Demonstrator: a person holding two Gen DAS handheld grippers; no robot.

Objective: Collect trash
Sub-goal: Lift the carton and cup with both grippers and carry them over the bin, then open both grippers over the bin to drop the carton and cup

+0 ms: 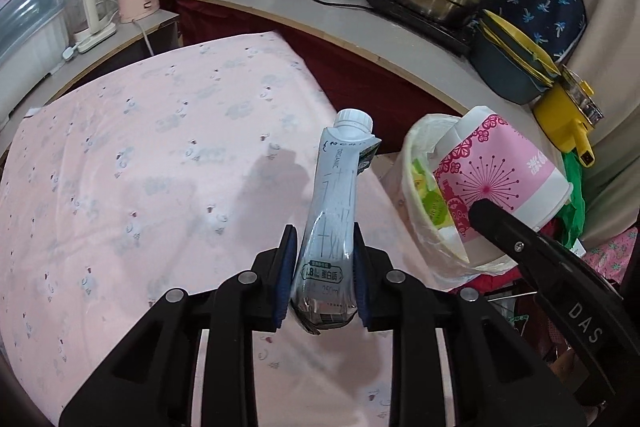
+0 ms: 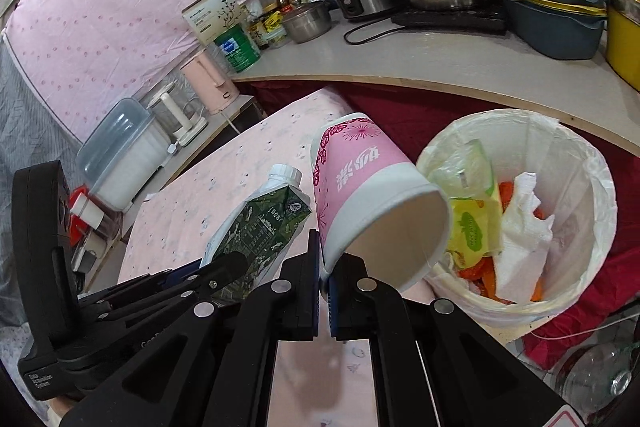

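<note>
In your left wrist view, your left hand-held gripper [image 1: 322, 277] is clamped on the lower body of a crushed milk carton [image 1: 334, 211], its blue pads pressing both flattened sides. The carton is soft, creased laminate with a ribbed white screw cap pointing away from you, held above the pink printed cloth [image 1: 160, 147] that lies beneath the jaws. Ahead and to the right of the jaws you see the lined trash bin [image 1: 412, 195], with the pink paper cup [image 1: 496, 179] tilted over its near rim. As I judge it, both pieces are picked up but neither is dropped yet.

In your right wrist view, your right hand-held gripper [image 2: 325, 279] is pinched nearly closed on the thin rim of the paper cup [image 2: 372, 195], a smooth waxed cone with pink floral print, lying tilted with its open mouth facing the bin. Just to the right of the jaws stands the bin [image 2: 580, 163], round, white, lined with crinkled thin plastic, already holding a crumpled tissue [image 2: 524, 219], yellow-green wrappers [image 2: 472, 223] and orange scraps. To the left, the carton [image 2: 256, 231] shows its dark green printed face. What I reckon remains: carry both over the bin and release.
</note>
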